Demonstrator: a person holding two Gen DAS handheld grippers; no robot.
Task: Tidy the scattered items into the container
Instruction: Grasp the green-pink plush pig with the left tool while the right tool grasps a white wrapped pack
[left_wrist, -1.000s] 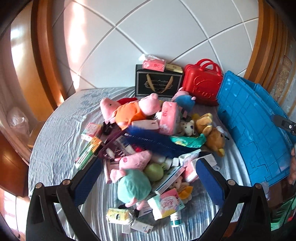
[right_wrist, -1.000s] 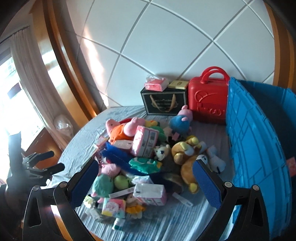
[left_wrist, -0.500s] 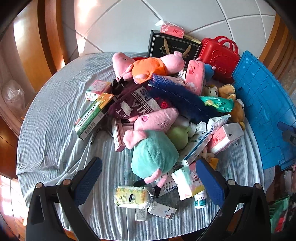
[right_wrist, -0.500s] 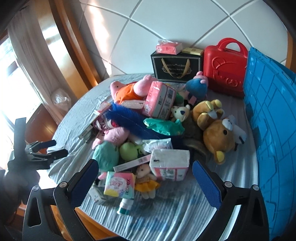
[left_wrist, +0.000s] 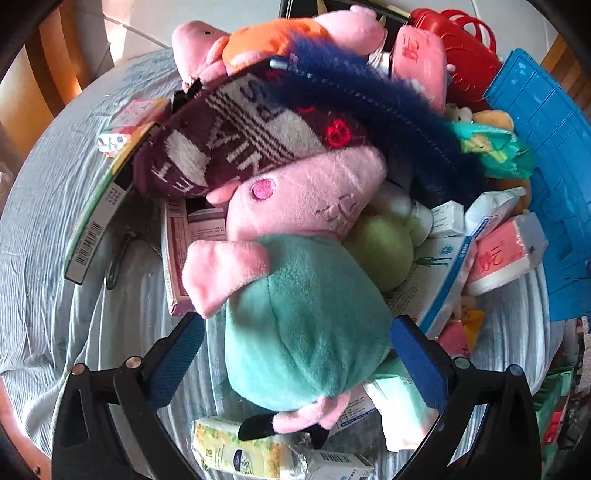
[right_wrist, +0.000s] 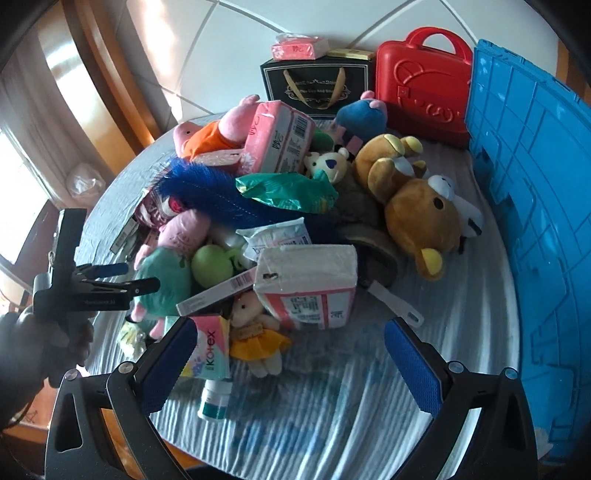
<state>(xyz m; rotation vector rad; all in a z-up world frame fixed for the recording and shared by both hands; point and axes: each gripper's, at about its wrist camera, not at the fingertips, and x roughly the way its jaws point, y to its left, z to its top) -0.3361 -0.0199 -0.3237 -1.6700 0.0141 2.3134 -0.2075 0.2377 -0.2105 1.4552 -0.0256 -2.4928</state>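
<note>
Our left claw (left_wrist: 297, 356) has dropped close, spread wide around the green-bodied pig plush (left_wrist: 303, 325) on the table, no squeeze yet. Right claw (right_wrist: 290, 360) spread, idle; blue container (right_wrist: 535, 192) at right.

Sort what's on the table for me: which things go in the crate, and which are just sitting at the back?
For the job:
- blue crate
- green-bodied pig plush, between the open left gripper's fingers
- brown bear plush
- blue feather duster
- tissue pack

Apparently just standing by:
- red case
- black gift bag
</note>
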